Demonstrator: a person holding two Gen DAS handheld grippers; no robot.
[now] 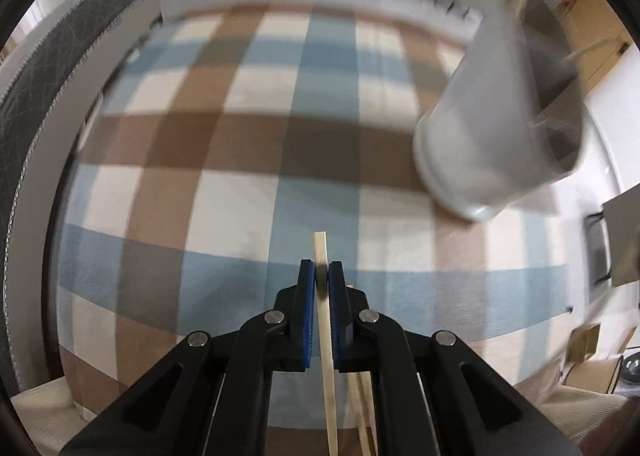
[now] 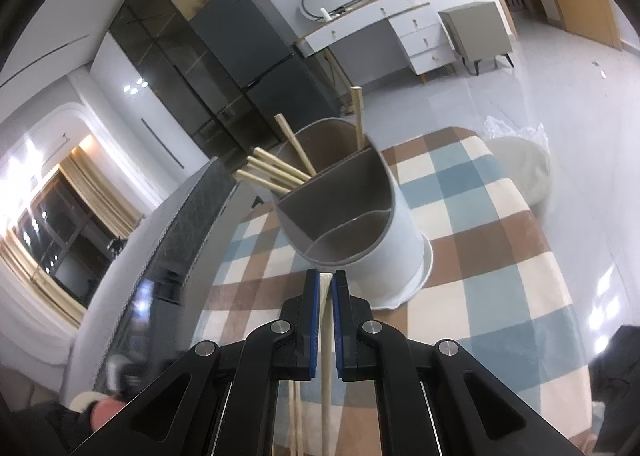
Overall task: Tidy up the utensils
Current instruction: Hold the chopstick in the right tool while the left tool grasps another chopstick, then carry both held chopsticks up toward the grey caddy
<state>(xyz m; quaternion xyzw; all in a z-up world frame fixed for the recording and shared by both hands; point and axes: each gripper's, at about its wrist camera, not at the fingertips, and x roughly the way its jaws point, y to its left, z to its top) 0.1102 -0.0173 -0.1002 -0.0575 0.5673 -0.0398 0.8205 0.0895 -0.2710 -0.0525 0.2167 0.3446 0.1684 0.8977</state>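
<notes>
Wooden chopstick point(image 1: 325, 320) sits clamped between the closed fingers of the left gripper point(image 1: 321, 274), low in the frame's centre, above the checked cloth point(image 1: 224, 144) on the counter. The white utensil holder point(image 1: 492, 128) stands at the right of that frame. The right gripper point(image 2: 326, 282) is clamped on a second chopstick point(image 2: 327, 336), just below the holder's divided, chopstick-filled compartments.

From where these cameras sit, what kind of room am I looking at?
Probably a lived-in home, an open living and dining area. A checked tablecloth covers the table, a tall dark fridge stands against the wall beside a white dresser with drawers, and a divided utensil holder holds wooden chopsticks.
</notes>
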